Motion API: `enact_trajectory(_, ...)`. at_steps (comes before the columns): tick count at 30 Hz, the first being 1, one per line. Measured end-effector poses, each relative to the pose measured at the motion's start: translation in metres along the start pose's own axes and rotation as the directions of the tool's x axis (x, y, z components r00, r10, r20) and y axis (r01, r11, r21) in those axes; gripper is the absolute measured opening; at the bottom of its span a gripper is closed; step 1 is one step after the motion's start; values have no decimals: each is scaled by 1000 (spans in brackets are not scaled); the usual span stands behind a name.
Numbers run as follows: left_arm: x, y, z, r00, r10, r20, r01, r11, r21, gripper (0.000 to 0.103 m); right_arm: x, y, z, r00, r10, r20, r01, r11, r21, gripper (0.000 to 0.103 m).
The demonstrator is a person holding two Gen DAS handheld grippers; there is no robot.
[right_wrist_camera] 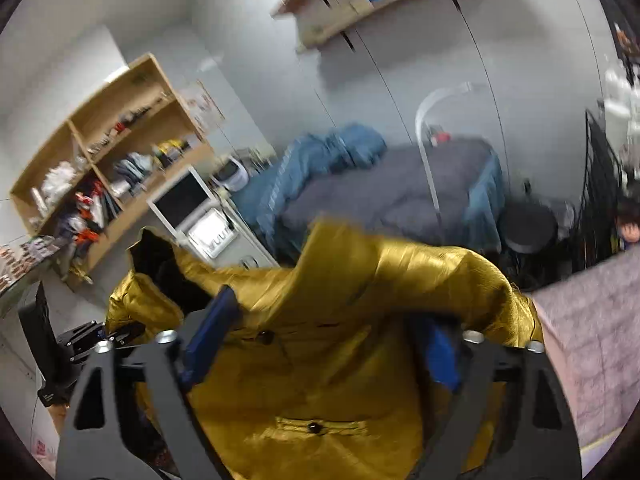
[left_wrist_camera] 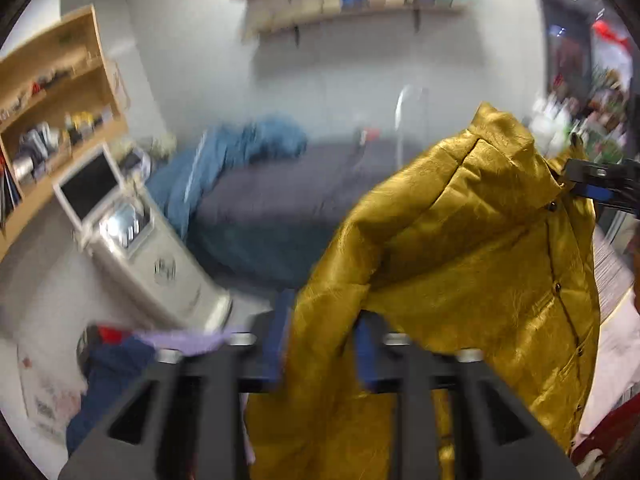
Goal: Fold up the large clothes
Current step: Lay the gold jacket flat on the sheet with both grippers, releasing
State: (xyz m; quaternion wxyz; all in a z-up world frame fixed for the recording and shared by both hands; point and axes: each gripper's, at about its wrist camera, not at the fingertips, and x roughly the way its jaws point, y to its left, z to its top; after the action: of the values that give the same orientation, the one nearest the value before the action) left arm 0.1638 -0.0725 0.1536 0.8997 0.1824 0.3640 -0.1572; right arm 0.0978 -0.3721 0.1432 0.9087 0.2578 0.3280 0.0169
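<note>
A: Left wrist view first; where is the garment?

B: The mustard-yellow jacket [left_wrist_camera: 460, 240] hangs in the air at the near right, well in front of the far bed [left_wrist_camera: 280, 200]; a fold of it drapes between the blue pads of the left gripper [left_wrist_camera: 322, 344]. The jaws stand partly apart; I cannot tell whether the pads press the cloth. At the far right the other gripper touches the collar edge.

A: And how does it look?

B: Shiny, crinkled, quilted; dark snaps run down the front placket; it sags in heavy folds, so I judge it slippery and bulky.

A: Right wrist view?

B: The jacket fills the near middle; its dark lining shows at the left. The right gripper [right_wrist_camera: 320, 344] has its jaws wide, cloth lying loose between them, so it is released. A pale padded surface [right_wrist_camera: 592, 340] lies near right.

A: How to do this step well?

B: Probably lay it flat on that surface, front up; regrip at both shoulders with firm bites near the seams; shake out the sleeves before folding.
</note>
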Motion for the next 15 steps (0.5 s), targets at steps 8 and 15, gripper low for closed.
enact_trajectory(8,154,-22,-160,924,-9,-383,0,1000,-25,78,53,-134,-223,941,-196,-276,265,935,238,88)
enact_trajectory(15,161,-50,-275,855,16,-518,36,995,91,83,-5,-197,-344,797,-426,-428,538,823,181,88)
